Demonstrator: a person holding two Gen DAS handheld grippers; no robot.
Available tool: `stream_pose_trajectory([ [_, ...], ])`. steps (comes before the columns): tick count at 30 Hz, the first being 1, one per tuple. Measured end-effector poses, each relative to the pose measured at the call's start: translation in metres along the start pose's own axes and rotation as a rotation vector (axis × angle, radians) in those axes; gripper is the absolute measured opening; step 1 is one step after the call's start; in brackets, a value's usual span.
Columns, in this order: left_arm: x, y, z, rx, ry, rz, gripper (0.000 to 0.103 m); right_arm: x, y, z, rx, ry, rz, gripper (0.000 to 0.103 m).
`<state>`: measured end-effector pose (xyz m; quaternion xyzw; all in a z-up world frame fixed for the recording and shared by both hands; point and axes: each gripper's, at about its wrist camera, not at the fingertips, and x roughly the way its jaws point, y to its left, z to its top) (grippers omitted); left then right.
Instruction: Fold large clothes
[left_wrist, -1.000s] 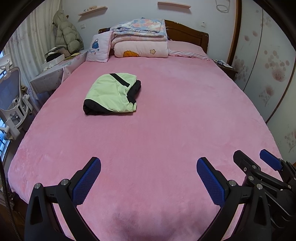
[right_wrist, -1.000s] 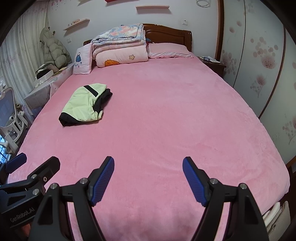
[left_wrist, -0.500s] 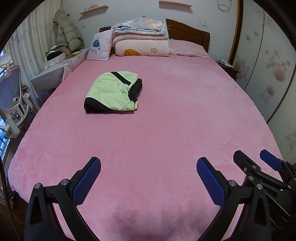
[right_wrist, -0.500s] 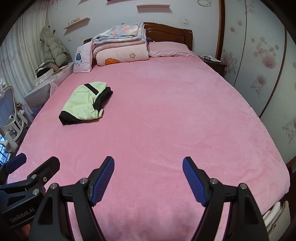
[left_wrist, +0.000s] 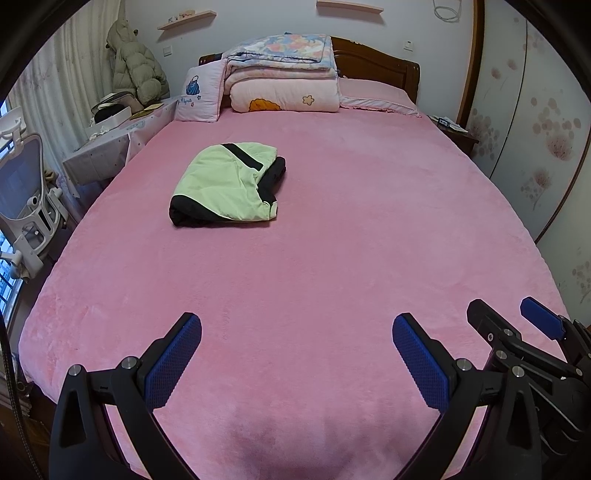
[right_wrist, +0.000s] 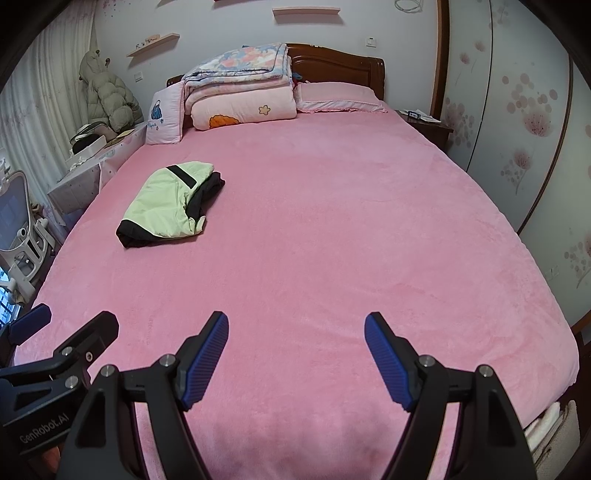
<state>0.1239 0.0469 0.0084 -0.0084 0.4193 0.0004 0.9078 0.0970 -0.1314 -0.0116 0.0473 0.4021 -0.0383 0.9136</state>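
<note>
Was a big bed (left_wrist: 332, 258) in pink plush, folded green-and-black jacket (left_wrist: 225, 184) lying left of middle, stacked quilts (left_wrist: 284, 77) and pillows (left_wrist: 201, 96) up by the headboard.

A wide bed (left_wrist: 332, 258) under a pink plush cover fills both views. At its head stands a dark wooden headboard (left_wrist: 373, 62), with a stack of folded quilts (left_wrist: 284, 74), a small pink cushion (left_wrist: 199, 94) to their left and a flat pink pillow (left_wrist: 373, 96) to their right. A padded coat (left_wrist: 135, 70) hangs by the curtain, above a cluttered table (left_wrist: 107, 147). A white office chair (left_wrist: 26, 206) stands beside the bed's left edge. Flowered wardrobe doors (right_wrist: 524, 122) line the right wall.
</note>
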Motion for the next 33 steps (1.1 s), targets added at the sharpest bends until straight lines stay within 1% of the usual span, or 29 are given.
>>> stream_pose_trajectory([
  [9, 0.002, 0.002, 0.001, 0.001, 0.015, -0.021, 0.103, 0.002, -0.001, -0.001, 0.003, 0.004, 0.000, 0.077],
  [21, 0.004, 0.003, 0.000, 0.000, 0.032, -0.014, 0.103, 0.006, 0.000, -0.006, 0.004, 0.012, -0.001, 0.077],
  [33, 0.003, 0.001, 0.001, 0.000, 0.028, -0.014, 0.103, 0.006, 0.001, -0.008, 0.005, 0.007, -0.001, 0.077],
])
